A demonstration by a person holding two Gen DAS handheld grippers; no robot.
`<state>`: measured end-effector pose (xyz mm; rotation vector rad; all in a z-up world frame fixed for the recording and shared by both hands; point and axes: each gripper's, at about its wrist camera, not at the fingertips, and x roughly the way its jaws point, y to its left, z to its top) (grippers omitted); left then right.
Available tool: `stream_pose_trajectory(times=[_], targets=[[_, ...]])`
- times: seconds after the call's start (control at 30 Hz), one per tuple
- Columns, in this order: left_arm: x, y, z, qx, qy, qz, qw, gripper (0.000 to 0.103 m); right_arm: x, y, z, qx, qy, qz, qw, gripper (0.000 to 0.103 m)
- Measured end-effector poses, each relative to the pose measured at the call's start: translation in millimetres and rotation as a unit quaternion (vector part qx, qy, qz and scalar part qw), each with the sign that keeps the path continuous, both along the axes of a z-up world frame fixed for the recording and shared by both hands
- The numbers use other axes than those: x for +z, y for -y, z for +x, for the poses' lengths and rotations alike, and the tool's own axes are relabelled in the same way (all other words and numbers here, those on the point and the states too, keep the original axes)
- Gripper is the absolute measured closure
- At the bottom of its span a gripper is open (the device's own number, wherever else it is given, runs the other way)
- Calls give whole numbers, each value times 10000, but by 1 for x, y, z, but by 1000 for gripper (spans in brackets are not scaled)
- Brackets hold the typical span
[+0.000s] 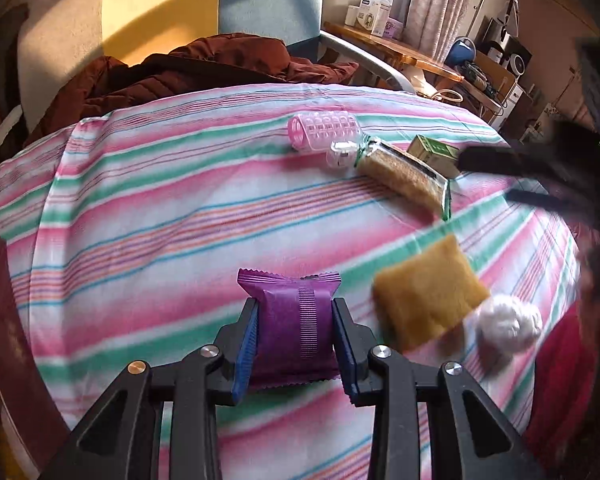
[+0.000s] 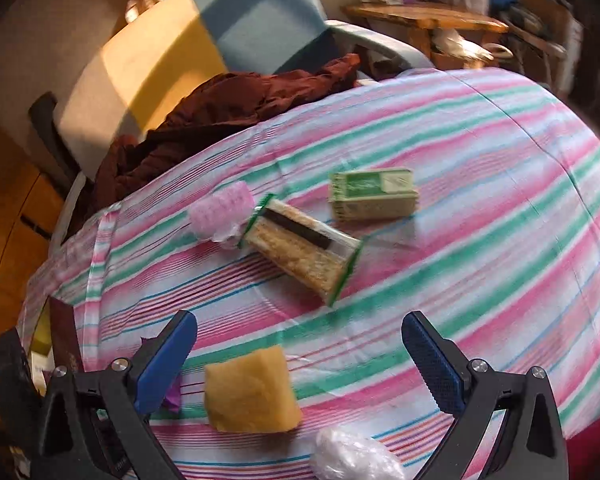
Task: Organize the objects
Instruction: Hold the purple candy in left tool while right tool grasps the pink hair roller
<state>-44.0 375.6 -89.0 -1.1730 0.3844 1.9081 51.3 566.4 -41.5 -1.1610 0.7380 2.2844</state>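
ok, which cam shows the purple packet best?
Left wrist: the purple packet sits centred and sharp between the left gripper pads, clamped. In the right wrist view only a purple sliver peeks out behind the open right gripper, near its left finger.

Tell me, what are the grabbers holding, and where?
The left gripper pinches the purple packet by its two long sides. The right gripper is open, holding nothing.

Warm sunlight, motion blur, fisheye warp
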Motion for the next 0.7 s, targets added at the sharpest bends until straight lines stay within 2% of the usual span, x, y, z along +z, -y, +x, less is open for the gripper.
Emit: stream_pose_trajectory(times=[0.13, 0.23, 0.37, 0.5, 0.57, 0.63, 0.7], targets=[[-5, 6, -2, 65, 138, 55, 9999, 68, 9, 3, -44, 525, 134, 439, 9976, 1], [-8, 8, -3, 97, 229, 120, 9996, 67, 6, -2, -81, 815, 306, 559, 9946, 3], [-10, 9, -5, 91, 314, 182, 9993, 67, -8, -2, -125, 1183, 694, 701, 9881, 7], [-12, 9, -3, 38, 227, 171, 9996, 67, -29, -1, -153, 1438, 1025, 696, 9818, 10], [-12, 9, -2, 20, 203, 184, 9996, 67, -41, -3, -162, 1449, 1179, 717, 9798, 15], [-13, 11, -2, 13, 213, 229, 9995, 67, -47, -6, -163, 1440, 1183, 646, 9804, 38], [-13, 13, 0, 7, 202, 255, 9995, 67, -46, -7, -159, 1434, 1062, 580, 9822, 38]])
